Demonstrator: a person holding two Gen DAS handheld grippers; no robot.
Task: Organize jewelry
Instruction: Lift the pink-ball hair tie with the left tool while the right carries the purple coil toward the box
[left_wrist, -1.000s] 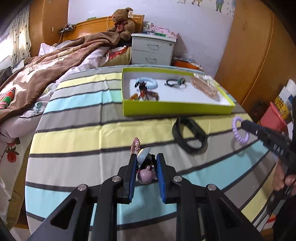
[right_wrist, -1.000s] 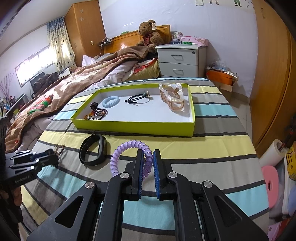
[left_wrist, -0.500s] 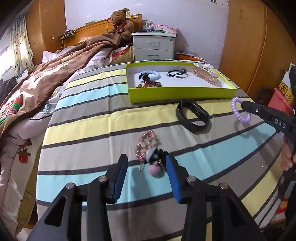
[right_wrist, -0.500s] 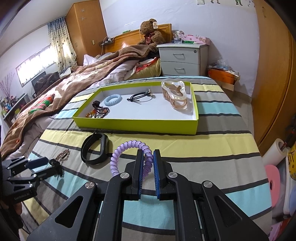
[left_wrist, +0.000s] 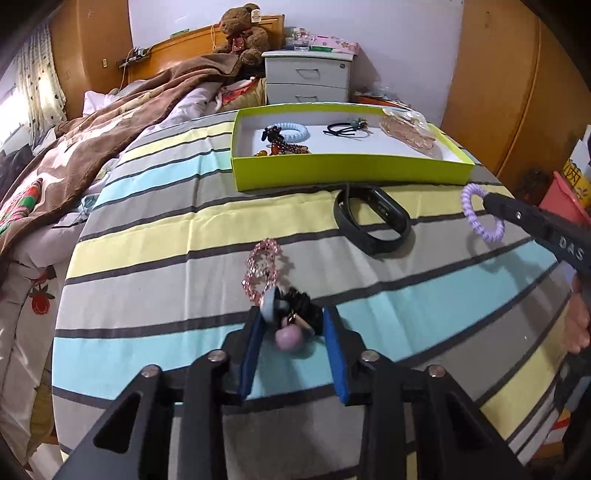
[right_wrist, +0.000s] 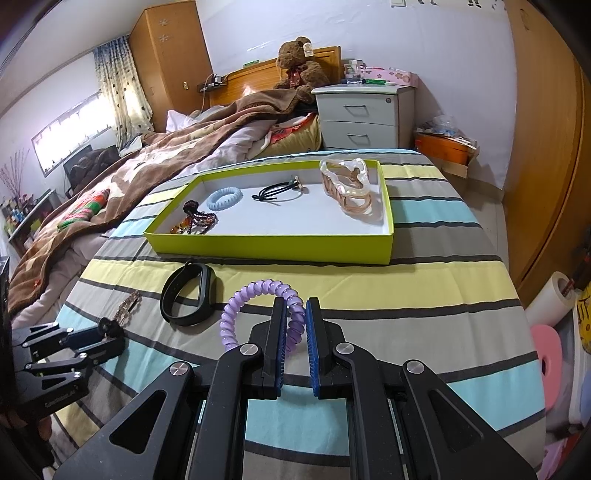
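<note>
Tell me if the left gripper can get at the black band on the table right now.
Probably not yet: the left gripper has a charm cluster between its fingers, though the black band lies uncovered ahead.

Left wrist camera sat low at near left, faced far toward green tray (left_wrist: 347, 173). Right wrist camera looked from near right, higher. Both shared tray, black band (right_wrist: 188, 295), striped cloth (left_wrist: 155, 236).

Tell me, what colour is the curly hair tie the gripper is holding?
Purple, a soft lilac. The spiral hair tie shows best in the right wrist view, pinched in the right gripper.
</note>
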